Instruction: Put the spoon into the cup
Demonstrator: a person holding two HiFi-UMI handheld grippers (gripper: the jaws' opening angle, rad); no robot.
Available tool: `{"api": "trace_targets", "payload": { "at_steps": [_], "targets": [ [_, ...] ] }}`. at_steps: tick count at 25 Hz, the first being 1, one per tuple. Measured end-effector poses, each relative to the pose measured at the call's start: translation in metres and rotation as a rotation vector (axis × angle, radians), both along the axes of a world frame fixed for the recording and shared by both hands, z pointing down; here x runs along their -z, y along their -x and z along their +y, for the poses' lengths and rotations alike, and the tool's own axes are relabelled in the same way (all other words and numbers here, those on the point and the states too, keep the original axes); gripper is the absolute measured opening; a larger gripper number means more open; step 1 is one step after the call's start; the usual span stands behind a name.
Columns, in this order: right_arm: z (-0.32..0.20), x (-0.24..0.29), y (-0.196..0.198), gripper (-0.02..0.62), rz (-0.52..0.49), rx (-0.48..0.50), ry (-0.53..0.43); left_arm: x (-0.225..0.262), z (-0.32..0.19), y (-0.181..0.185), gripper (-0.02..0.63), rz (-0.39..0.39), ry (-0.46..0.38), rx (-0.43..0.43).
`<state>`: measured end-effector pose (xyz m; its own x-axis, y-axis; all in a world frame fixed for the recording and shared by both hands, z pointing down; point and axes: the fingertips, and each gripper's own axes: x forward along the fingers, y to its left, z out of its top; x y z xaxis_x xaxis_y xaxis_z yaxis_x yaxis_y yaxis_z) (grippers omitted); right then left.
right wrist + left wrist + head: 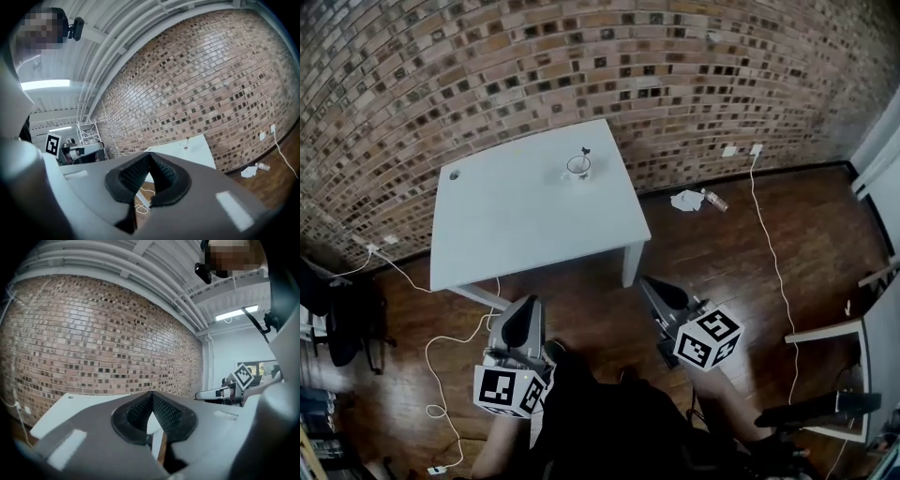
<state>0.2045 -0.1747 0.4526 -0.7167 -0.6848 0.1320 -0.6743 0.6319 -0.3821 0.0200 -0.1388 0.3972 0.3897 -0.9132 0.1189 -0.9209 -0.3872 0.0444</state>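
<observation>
- White table (516, 220) stands ahead of the left tongs (525, 305) and right tongs (652, 284), by the brick wall (581, 66).
- White cable (778, 281) trails across the wooden floor (722, 272), right of the right tongs.
- Crumpled litter (686, 200) lies beyond the right tongs.

The table (516, 220) is plain white, the wall (581, 56) a patchwork of red-brown, dark and pale bricks, the floor (741, 272) dark brown wood, and the left gripper (527, 306) and right gripper (651, 284) are grey with black-and-white square markers.

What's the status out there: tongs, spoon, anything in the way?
Both shut, empty: left tongs, right tongs, short of the table. Cup near table's far edge, something thin poking out, maybe the spoon. Only a floor cable nearby.
</observation>
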Motion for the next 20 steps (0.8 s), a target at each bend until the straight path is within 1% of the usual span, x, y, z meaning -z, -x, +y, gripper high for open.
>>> {"api": "trace_targets", "payload": {
  "at_steps": [2, 3, 5, 8, 11, 13, 15, 20],
  "targets": [
    [0.014, 0.008, 0.002, 0.006, 0.031, 0.033, -0.036, -0.001, 0.019, 0.0, -0.005, -0.023, 0.005, 0.026],
    [0.021, 0.012, 0.003, 0.006, 0.041, 0.048, -0.054, -0.003, 0.028, 0.0, -0.006, -0.02, 0.009, 0.035],
    [0.032, 0.015, 0.007, 0.006, 0.033, 0.063, -0.063, -0.007, 0.044, 0.005, -0.006, -0.001, 0.011, 0.045],
    [0.046, 0.02, 0.011, 0.006, 0.001, 0.052, -0.058, -0.007, 0.068, 0.013, -0.006, 0.003, 0.002, 0.051],
    [0.066, 0.029, 0.022, 0.006, 0.006, 0.045, -0.071, -0.004, 0.09, 0.023, -0.006, -0.004, -0.014, 0.044],
    [0.08, 0.032, 0.03, 0.006, 0.007, 0.041, -0.068, -0.003, 0.104, 0.031, -0.006, 0.021, -0.014, 0.034],
    [0.097, 0.033, 0.041, 0.006, 0.001, 0.036, -0.062, 0.001, 0.121, 0.041, -0.006, 0.051, -0.011, 0.016],
    [0.151, 0.044, 0.081, 0.006, 0.011, 0.021, -0.061, 0.003, 0.17, 0.084, -0.006, 0.056, 0.004, -0.01]
  ]
}}
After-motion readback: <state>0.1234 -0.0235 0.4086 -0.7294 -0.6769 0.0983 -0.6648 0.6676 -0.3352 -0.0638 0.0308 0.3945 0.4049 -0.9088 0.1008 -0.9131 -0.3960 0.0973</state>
